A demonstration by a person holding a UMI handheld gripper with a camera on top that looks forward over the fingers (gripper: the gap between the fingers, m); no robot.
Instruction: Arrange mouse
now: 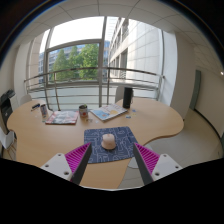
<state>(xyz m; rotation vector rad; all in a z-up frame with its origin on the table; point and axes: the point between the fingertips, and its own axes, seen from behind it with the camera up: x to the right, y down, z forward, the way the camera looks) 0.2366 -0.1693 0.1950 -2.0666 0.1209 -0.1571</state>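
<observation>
Right now the gripper (108, 165) hovers with fingers spread apart, holding nothing. Mouse (108, 141) sits on a dark mouse pad (108, 143) on the wooden table (155, 122), just ahead, between the fingers' line. Laptop (110, 110) beyond.

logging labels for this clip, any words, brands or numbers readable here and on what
None can be read.
The papers on the table show print too small to read.
The mouse on the mat shows no legible mark.
</observation>
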